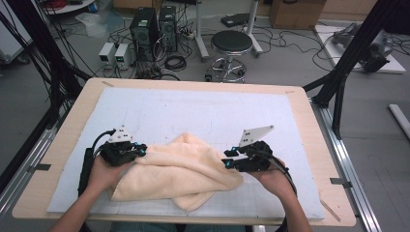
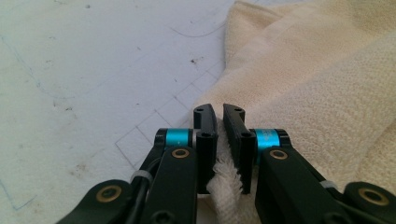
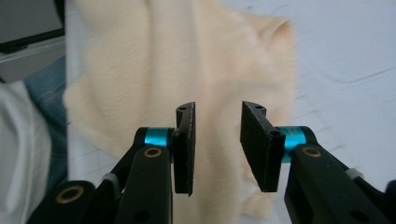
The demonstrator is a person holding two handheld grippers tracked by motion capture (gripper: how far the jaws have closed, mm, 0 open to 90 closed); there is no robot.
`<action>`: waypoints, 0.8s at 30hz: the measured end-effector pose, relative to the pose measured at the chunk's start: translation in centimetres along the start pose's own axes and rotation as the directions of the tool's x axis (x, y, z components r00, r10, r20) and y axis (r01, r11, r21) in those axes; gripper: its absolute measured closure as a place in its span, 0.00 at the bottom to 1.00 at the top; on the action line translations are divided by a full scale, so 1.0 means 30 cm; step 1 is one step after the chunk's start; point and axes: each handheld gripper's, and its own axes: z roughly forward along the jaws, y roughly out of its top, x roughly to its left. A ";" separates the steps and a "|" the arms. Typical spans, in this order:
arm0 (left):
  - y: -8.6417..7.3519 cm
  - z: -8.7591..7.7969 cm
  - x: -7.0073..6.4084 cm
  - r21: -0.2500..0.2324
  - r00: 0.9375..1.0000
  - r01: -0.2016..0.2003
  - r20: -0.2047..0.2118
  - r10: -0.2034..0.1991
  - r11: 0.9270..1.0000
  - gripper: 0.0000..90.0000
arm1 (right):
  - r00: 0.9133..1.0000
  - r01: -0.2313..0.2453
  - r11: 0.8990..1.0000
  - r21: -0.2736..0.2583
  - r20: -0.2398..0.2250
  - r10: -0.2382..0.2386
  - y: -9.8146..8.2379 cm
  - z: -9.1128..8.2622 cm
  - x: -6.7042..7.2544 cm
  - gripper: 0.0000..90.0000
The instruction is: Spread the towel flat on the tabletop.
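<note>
Folding the towel (image 1: 179,171), centre-bottom: left gripper (image 2: 219,123) fingers clamped on its edge, right gripper (image 3: 217,140) fingers apart, empty. Next, right regrips a corner.

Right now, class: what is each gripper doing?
Left gripper: shut on the towel edge.
Right gripper: open, jaws apart above the towel, holding nothing.

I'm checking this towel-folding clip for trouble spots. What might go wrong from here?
1. The left tongs pinch only the frayed edge of the cream towel; a tug may slip it free.
2. The right tongs stand open with nothing between the pads, so the loose side may sag or unfold.
</note>
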 end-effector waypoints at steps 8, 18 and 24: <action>0.000 0.000 0.003 -0.003 1.000 -0.002 0.006 0.002 1.000 0.93 | 0.995 -0.055 0.995 0.080 0.092 0.047 -0.040 0.122 -0.069 0.72; -0.010 0.013 0.009 0.000 1.000 0.011 0.018 -0.011 1.000 0.93 | 0.996 -0.067 0.989 0.131 0.061 0.059 -0.074 0.242 -0.080 0.83; -0.005 0.004 0.014 -0.026 1.000 0.028 0.016 -0.027 0.999 0.93 | 0.992 -0.047 0.994 0.098 0.120 0.035 -0.064 0.193 -0.076 0.96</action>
